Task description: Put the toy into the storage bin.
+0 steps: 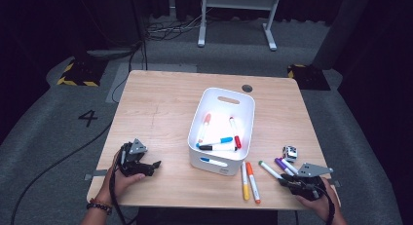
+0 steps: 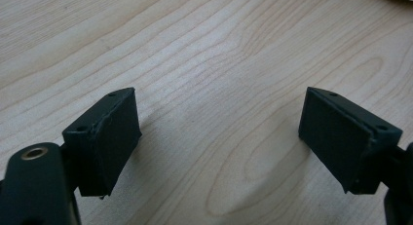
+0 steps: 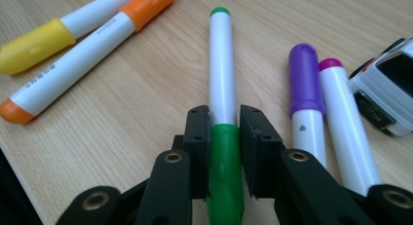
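Pale woodgrain table [image 3: 122, 113]; right tongs [image 3: 225, 137] pinching smooth green-capped marker [image 3: 222, 69]; left tongs [image 2: 219, 137] spread.

The table [image 1: 160, 103] is pale wood, matt and grained. The bin [image 1: 243, 113] and green marker [image 3: 222, 74] look like smooth, glossy plastic. The right gripper's [image 3: 224, 137] pads are matt black.

A "4" [image 1: 88, 118] is marked on the floor; print on the orange marker [image 3: 83, 52] seems too blurred to read.
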Demonstrator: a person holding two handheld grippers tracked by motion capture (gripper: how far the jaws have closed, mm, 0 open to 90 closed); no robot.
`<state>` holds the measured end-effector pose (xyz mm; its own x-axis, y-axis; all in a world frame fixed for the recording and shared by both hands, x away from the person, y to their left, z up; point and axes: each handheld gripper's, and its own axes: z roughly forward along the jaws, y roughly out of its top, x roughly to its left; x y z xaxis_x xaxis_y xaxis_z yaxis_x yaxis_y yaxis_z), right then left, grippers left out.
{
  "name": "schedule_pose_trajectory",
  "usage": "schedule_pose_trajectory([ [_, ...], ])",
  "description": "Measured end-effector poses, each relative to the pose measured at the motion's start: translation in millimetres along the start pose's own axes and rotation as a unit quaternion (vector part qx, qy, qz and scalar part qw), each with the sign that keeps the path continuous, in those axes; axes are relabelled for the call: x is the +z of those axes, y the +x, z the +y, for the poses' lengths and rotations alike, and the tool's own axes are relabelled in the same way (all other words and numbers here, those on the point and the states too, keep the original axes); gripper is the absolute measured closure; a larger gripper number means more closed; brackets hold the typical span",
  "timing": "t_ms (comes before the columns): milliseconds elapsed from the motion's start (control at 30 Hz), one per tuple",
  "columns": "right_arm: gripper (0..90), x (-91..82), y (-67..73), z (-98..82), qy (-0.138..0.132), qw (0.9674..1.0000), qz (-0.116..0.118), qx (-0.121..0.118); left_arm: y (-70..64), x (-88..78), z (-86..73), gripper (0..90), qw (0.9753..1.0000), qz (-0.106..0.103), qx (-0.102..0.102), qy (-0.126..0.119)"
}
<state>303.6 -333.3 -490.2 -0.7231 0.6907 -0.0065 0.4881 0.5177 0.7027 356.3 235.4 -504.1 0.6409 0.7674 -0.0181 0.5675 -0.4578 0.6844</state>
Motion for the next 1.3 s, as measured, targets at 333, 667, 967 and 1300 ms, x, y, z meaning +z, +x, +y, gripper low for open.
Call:
schedule_pose_trajectory([
  [333, 74.8, -18.4, -8.0, 16.2, -0.040, 0.9992, -0.004, 0.002, -0.1, 0.1, 0.1, 15.2, 1.0000, 0.001, -0.001, 0.000],
  [667, 74.8, -28.6, -8.3, 40.2, -0.062, 0.9978, -0.008, -0.021, -0.1, 0.2, 0.1, 15.1, 1.0000, 0.000, -0.001, 0.000],
  [967, 74.8, -45.9, -12.1, 63.4, -0.092, 0.9951, -0.023, -0.029, -0.1, 0.2, 0.1, 15.2, 1.0000, 0.001, -0.001, 0.000],
  [1300, 74.8, -61.7, -9.7, 99.2, -0.129, 0.9894, -0.031, -0.059, 0.1, 0.1, 0.1, 15.1, 1.0000, 0.000, 0.000, 0.001],
])
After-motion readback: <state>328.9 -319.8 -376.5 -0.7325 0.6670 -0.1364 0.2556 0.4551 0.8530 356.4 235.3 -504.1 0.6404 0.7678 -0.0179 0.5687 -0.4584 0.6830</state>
